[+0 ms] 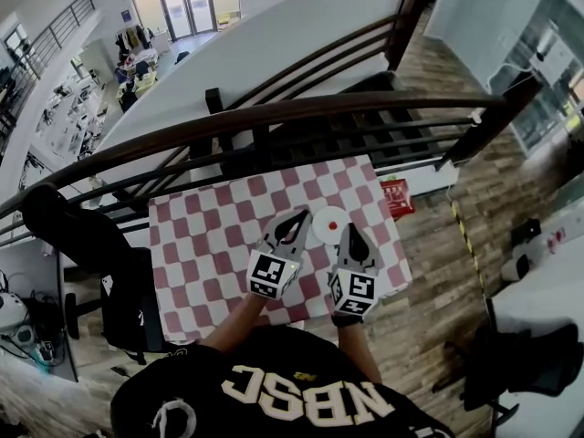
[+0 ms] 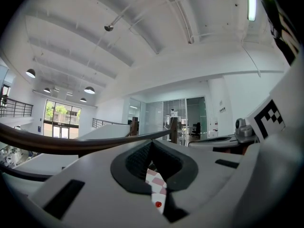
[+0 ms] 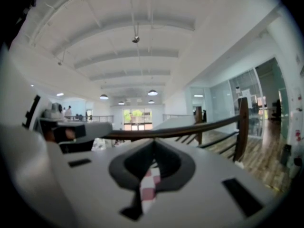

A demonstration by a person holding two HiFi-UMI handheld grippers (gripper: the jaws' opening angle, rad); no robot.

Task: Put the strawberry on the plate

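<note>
A small red strawberry (image 1: 336, 222) lies on a white plate (image 1: 324, 229) on the red-and-white checked tablecloth (image 1: 219, 245). My left gripper (image 1: 294, 219) hovers just left of the plate, tips together with nothing between them. My right gripper (image 1: 350, 232) hangs at the plate's right edge, also shut and empty. In the left gripper view the jaws (image 2: 151, 144) meet, and the strawberry (image 2: 158, 204) shows as a red dot through the gap below them. The right gripper view shows closed jaws (image 3: 153, 141) with only checked cloth (image 3: 149, 184) beneath.
A dark wooden railing (image 1: 274, 117) runs along the table's far side, with a drop to a lower floor beyond it. A red object (image 1: 396, 196) lies on the floor off the table's right corner. A black chair (image 1: 128, 299) stands at the left.
</note>
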